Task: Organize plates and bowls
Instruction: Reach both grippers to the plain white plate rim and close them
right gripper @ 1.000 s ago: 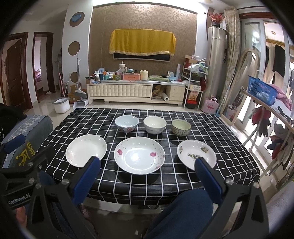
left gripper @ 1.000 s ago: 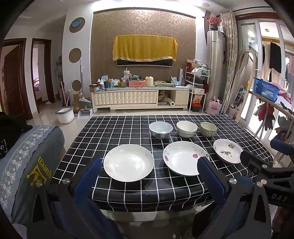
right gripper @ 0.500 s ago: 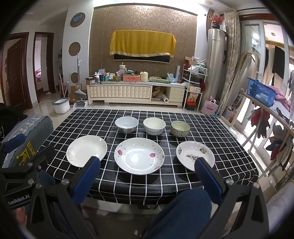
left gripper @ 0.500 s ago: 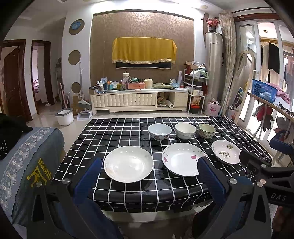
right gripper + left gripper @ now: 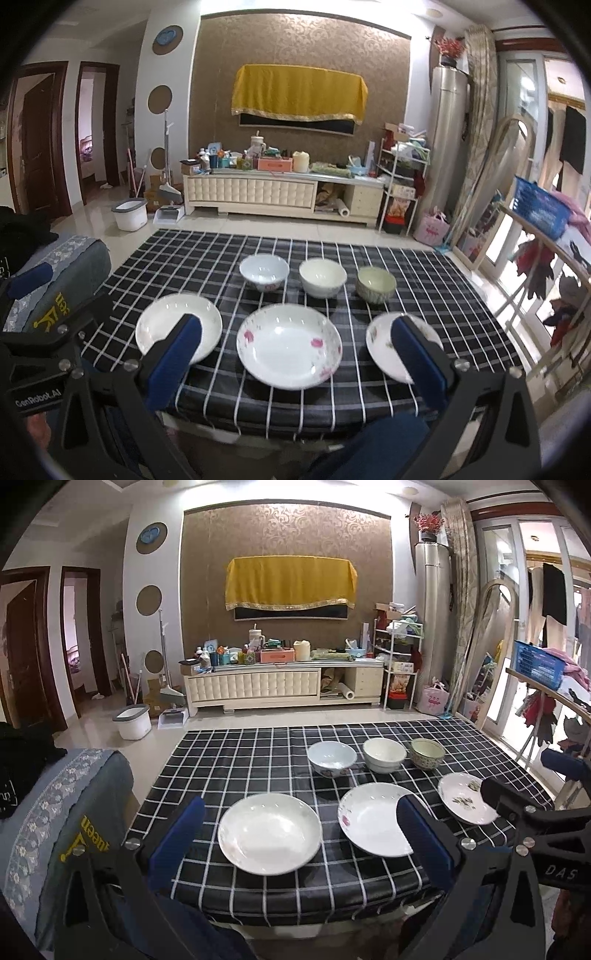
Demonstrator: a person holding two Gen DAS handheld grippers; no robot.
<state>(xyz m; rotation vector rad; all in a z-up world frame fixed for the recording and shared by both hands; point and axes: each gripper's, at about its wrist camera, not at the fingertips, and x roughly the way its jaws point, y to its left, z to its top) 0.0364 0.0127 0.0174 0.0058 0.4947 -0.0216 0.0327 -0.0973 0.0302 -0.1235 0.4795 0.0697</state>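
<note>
Three plates lie in a front row on the black checked table (image 5: 236, 760): a plain white plate (image 5: 269, 832) (image 5: 173, 326), a pink-flowered plate (image 5: 373, 823) (image 5: 288, 345) and a small leaf-patterned plate (image 5: 463, 797) (image 5: 384, 345). Behind them stand a pale blue bowl (image 5: 331, 757) (image 5: 264, 271), a cream bowl (image 5: 384, 754) (image 5: 322, 277) and a green-rimmed bowl (image 5: 427, 752) (image 5: 376, 283). My left gripper (image 5: 300, 814) is open and empty, held above the table's near edge in front of the white plate. My right gripper (image 5: 297, 328) is open and empty, in front of the flowered plate.
A grey-blue covered seat (image 5: 62, 812) stands left of the table. A drying rack with clothes and a blue basket (image 5: 537, 664) stands to the right. A cluttered TV cabinet (image 5: 280, 683) is across the floor behind the table.
Both grippers have moved forward and slightly up toward the table, so the plates and bowls sit lower in both views. Nothing on the table has moved.
</note>
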